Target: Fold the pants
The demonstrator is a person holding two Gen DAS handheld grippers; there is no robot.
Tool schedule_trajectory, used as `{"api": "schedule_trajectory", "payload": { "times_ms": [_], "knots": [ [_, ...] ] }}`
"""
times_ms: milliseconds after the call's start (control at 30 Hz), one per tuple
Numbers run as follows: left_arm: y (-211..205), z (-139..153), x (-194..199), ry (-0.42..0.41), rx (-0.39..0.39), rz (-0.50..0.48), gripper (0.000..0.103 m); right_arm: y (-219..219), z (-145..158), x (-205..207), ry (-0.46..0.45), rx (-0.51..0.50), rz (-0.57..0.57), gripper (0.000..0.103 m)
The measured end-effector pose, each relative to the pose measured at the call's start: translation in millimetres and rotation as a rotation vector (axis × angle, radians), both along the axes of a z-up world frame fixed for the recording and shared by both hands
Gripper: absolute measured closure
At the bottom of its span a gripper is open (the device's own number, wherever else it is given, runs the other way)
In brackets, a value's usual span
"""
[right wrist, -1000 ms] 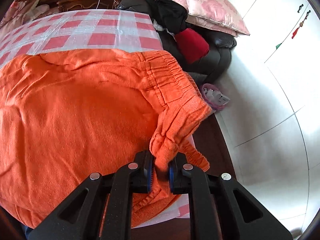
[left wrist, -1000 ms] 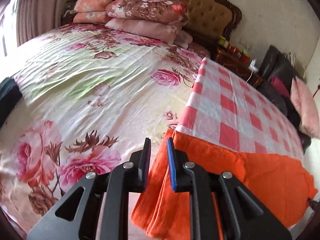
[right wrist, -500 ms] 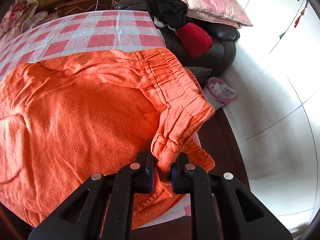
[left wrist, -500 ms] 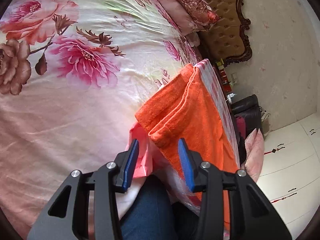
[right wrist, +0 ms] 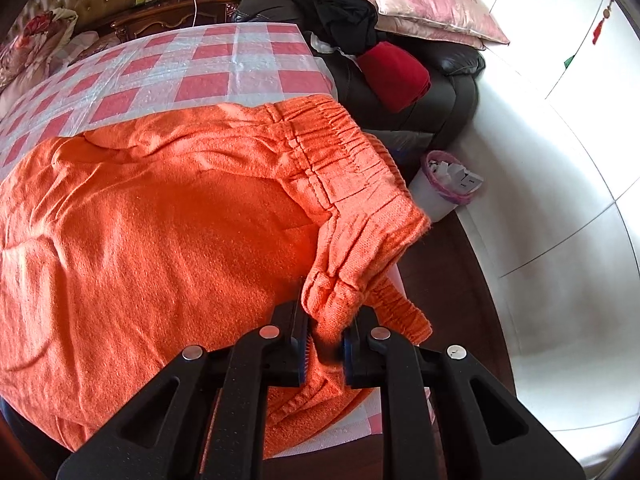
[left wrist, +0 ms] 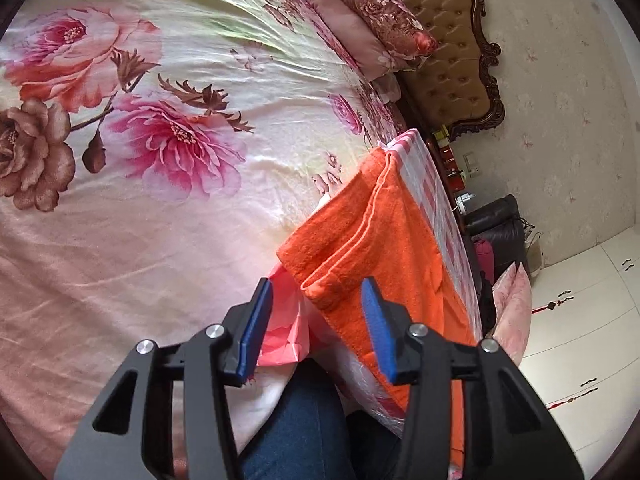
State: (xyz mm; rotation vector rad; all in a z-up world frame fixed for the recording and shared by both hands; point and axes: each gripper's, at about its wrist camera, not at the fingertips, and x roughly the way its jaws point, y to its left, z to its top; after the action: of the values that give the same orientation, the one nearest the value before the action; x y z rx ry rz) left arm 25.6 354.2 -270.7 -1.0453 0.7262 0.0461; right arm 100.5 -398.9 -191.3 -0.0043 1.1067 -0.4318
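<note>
The orange pants (right wrist: pixel 168 240) lie folded lengthwise on a red-and-white checked cloth (right wrist: pixel 208 68). My right gripper (right wrist: pixel 325 344) is shut on the near corner of the elastic waistband (right wrist: pixel 340 148), which bunches up between the fingers. In the left wrist view the leg-hem end of the pants (left wrist: pixel 360 248) hangs at the cloth's near edge. My left gripper (left wrist: pixel 316 320) is open, its blue pads on either side of the hem corner, not touching it.
A floral bedspread (left wrist: pixel 140 140) covers the bed to the left, with pillows (left wrist: pixel 372 12) at the headboard. A dark sofa with cushions and clothes (right wrist: pixel 400 60) and a small bin (right wrist: pixel 444 188) stand to the right. My denim-clad leg (left wrist: pixel 296 432) is below the left gripper.
My left gripper has let go of the hem, opened wider and swung to look along the bed. My right gripper keeps its hold on the waistband, nearly still.
</note>
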Motion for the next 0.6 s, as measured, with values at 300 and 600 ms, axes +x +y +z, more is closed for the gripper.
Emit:
{"api": "schedule_trajectory", "payload": {
  "times_ms": [300, 600],
  "knots": [
    [-4, -9, 11, -0.03, -0.063, -0.018, 0.094, 0, 0, 2, 0.006, -0.001, -0.001, 0.089],
    [-11, 96, 32, -0.037, 0.105, -0.086, 0.095, -44, 26, 6, -0.058, 0.356, -0.069, 0.09]
  ]
}}
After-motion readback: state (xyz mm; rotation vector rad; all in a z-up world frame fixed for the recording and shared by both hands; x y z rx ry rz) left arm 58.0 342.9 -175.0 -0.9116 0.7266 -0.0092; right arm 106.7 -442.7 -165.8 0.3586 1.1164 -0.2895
